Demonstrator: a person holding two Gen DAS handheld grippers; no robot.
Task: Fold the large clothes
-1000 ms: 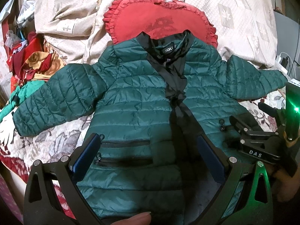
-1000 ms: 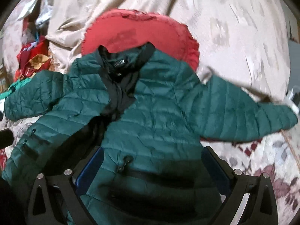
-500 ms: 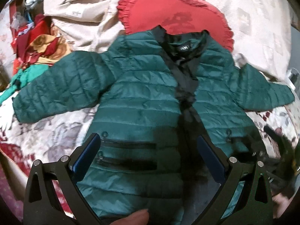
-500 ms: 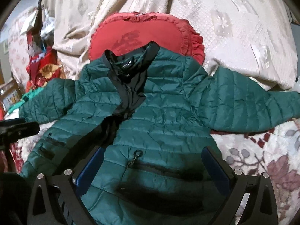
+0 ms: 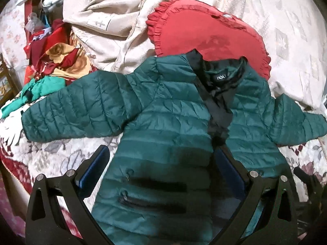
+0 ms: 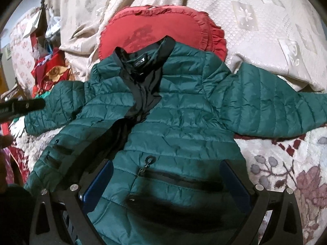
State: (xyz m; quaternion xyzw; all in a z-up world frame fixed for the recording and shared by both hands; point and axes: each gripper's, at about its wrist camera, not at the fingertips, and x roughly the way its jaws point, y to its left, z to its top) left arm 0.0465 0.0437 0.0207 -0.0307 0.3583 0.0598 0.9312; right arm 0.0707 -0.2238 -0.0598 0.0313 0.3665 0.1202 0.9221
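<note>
The dark green quilted puffer jacket [image 5: 173, 126] lies spread on the floral bedspread [image 6: 286, 173]; our left gripper [image 5: 161, 169] and right gripper [image 6: 166, 181] hover wide apart, empty. Slick padding may slip from a shallow pinch.

Upper middle of my left view, a red heart-shaped cushion [image 5: 206, 34] with a frilled edge lies on a cream patterned bedspread [image 5: 290, 30] that fills the top of the frame. At the upper left I see a heap of red, gold and green cloth [image 5: 51, 61]. Along the lower left runs a floral blanket [image 5: 51, 153], white with grey leaves and dark red patches.
</note>
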